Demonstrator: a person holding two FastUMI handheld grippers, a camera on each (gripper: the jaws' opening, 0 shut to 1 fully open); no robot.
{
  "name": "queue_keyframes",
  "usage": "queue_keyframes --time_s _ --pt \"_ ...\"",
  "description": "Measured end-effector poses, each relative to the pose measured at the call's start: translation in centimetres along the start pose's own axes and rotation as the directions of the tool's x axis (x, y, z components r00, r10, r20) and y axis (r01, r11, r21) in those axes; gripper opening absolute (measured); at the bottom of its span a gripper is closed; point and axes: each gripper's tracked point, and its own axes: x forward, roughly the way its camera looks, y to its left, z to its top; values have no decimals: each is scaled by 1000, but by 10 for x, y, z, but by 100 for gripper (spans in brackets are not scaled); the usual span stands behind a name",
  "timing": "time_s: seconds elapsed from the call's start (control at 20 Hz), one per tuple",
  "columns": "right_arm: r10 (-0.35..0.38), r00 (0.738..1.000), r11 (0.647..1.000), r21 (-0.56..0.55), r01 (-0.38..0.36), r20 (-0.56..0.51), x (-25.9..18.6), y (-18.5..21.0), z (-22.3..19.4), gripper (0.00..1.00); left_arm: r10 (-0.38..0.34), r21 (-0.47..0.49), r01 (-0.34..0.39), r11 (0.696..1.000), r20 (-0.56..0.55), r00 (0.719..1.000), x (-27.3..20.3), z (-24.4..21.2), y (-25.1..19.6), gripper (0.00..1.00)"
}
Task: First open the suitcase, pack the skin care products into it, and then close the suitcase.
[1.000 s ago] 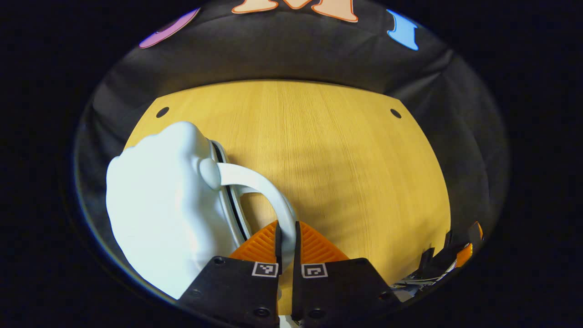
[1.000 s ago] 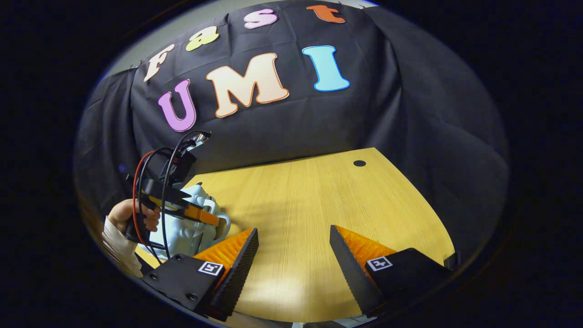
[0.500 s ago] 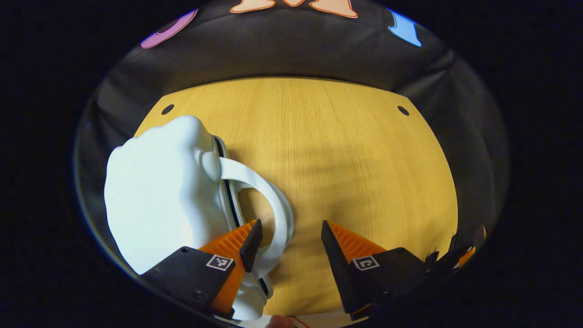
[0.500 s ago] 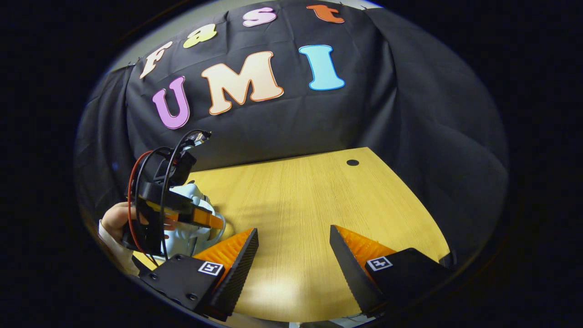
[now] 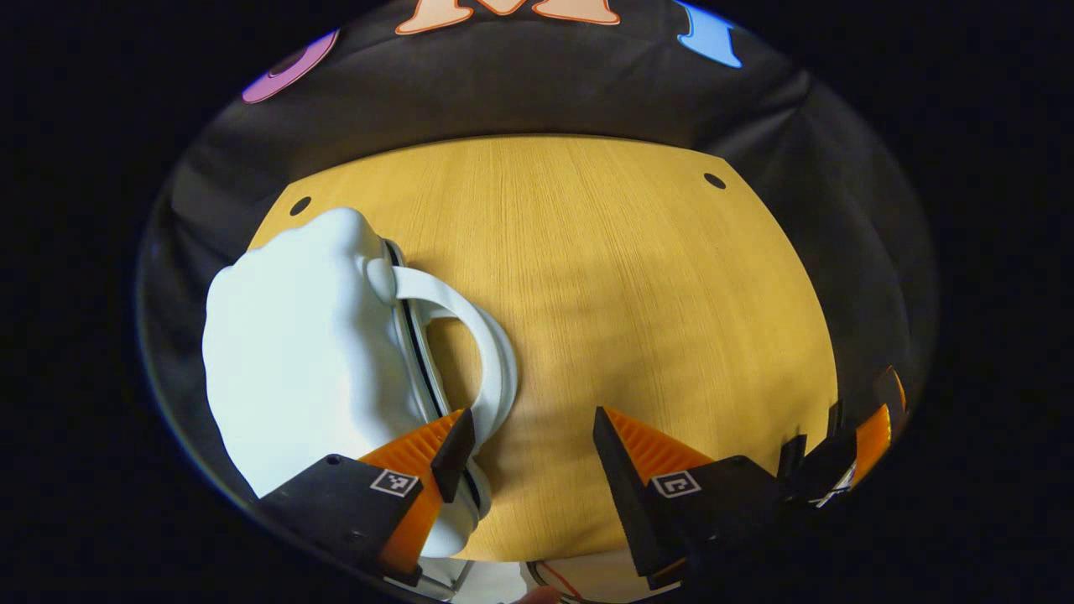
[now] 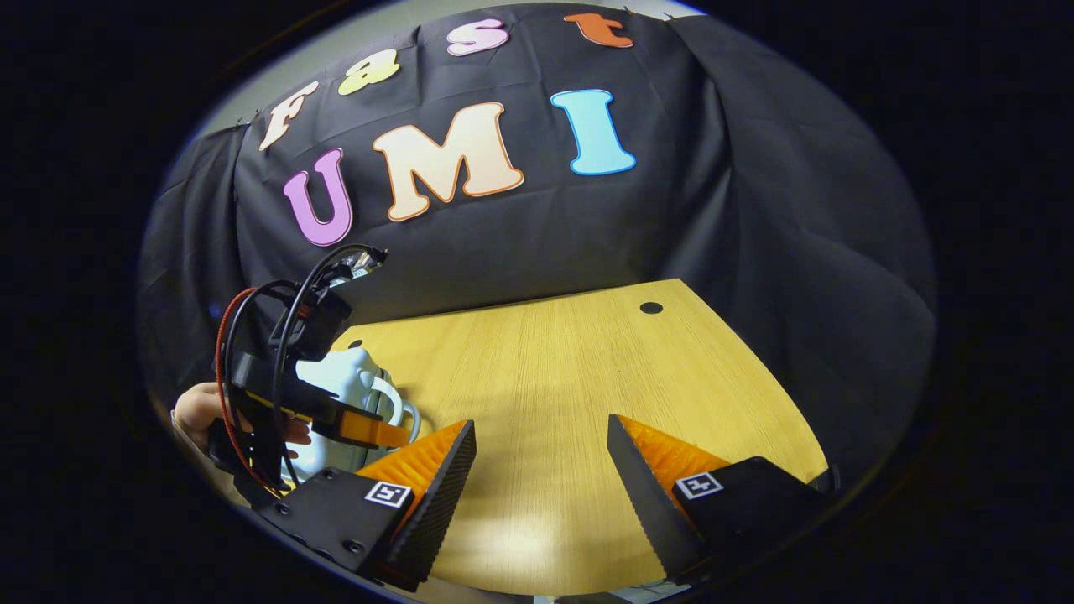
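Left gripper [image 5: 524, 436]: fingers at 6 o'clock of the left gripper view, spread wide apart, holding nothing; the left finger [image 5: 453, 440] lies over the lower edge of the suitcase, whether touching it I cannot tell; the right finger hangs over bare table.
Suitcase [image 5: 294, 352]: small, pale blue-white, hard-shelled, closed, lying on the table at 9 o'clock of the left gripper view; a dark seam runs along its right edge.
Handle [image 5: 487, 344]: white arch on the suitcase's right side, curving out over the wood, just above the left finger and free of both fingers.
Right gripper [image 6: 541, 466]: fingers at 6 o'clock of the right gripper view, parted wide, gripping nothing, over bare wood; in the left gripper view part of it shows at 4 o'clock.
Hand [image 6: 197, 415]: at 8 o'clock of the right gripper view, holding the left gripper's grip, with red and black cables looping above it.
Table [image 5: 621, 277]: yellow wood grain, two dark round holes near its far corners.
Wall [image 6: 755, 201]: black cloth behind the table's far edge, 12 o'clock in both views.
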Motion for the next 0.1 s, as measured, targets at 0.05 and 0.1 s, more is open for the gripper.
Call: queue_keyframes --time_s 0.05,0.1 --pt "2 1000 1000 -3 -2 0 -2 1 0 92 -2 8 2 1000 1 1000 -1 -2 -1 85" --pt "3 1000 1000 -6 -3 2 -3 0 0 93 -2 15 2 1000 3 1000 -4 -2 -3 86"
